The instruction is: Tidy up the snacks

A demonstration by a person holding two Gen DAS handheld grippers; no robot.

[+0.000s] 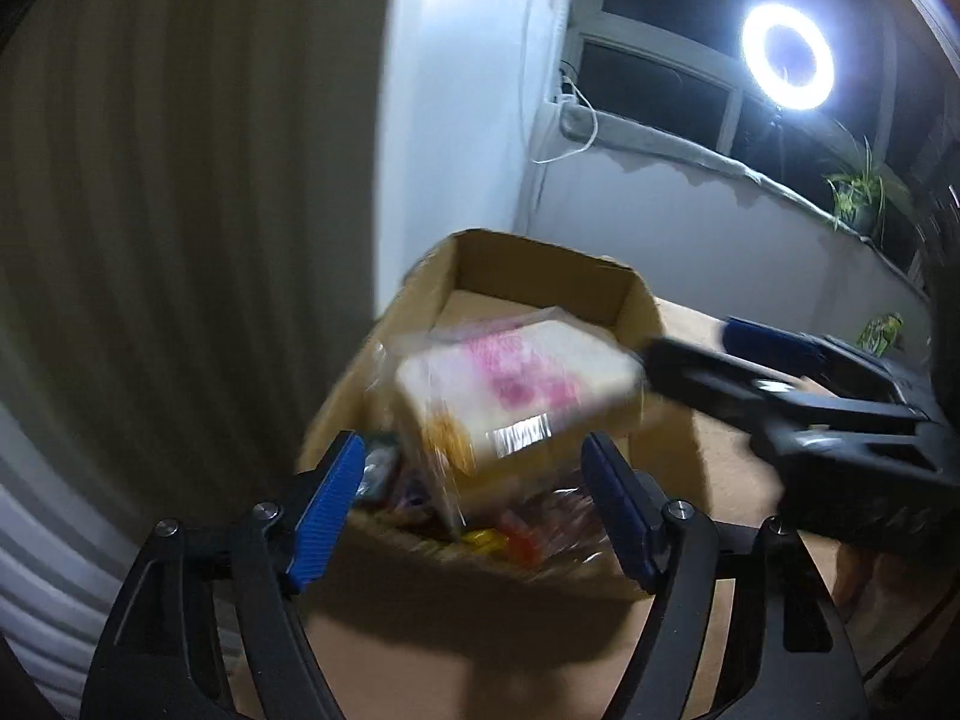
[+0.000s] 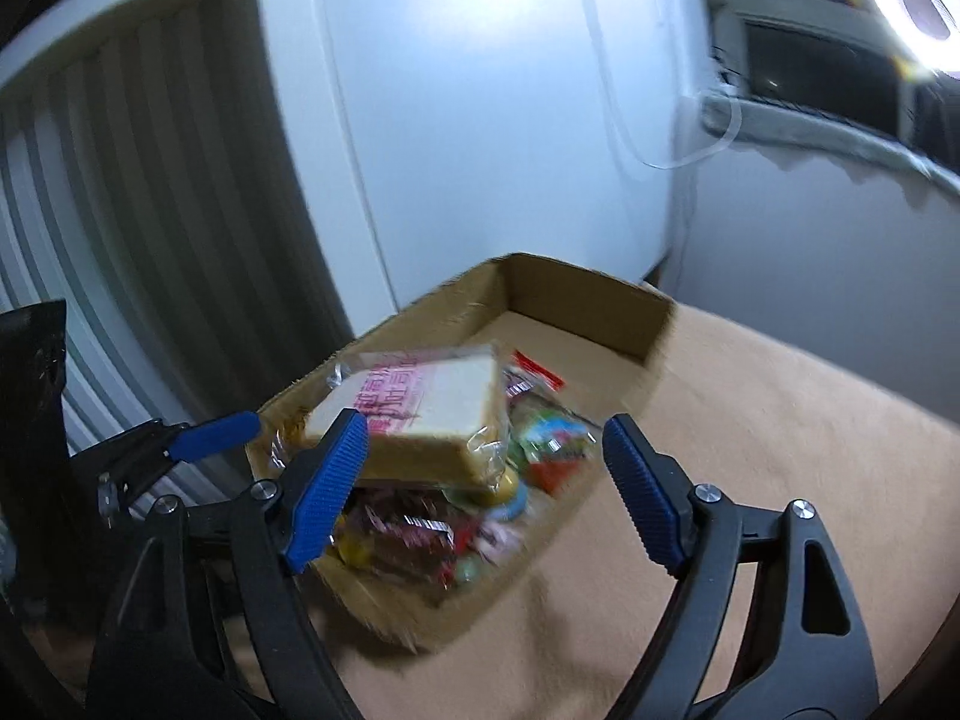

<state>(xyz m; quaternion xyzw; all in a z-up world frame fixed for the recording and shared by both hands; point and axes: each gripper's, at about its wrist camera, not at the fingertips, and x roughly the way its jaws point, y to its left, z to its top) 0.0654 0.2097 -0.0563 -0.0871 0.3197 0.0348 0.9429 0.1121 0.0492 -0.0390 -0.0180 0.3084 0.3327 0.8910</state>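
Your left gripper (image 1: 474, 510) and right gripper (image 2: 486, 492) both have fingers apart, gripping nothing, near the box (image 2: 576, 294); bread (image 2: 438, 420) lies inside on snacks (image 2: 552, 450).

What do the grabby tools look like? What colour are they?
Both look alike. The left tool and the right tool have black plastic frames with triangle-shaped cut-outs, shiny silver bolts at the joints, and two fingers tipped with bright blue ribbed pads. No cables or sleeves show.

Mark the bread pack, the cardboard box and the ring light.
bread pack (image 2: 444, 414), right wrist view, on the slice's pale top face.
cardboard box (image 2: 576, 300), right wrist view, on the inside of its far wall.
ring light (image 1: 787, 57), left wrist view, on its glowing ring.
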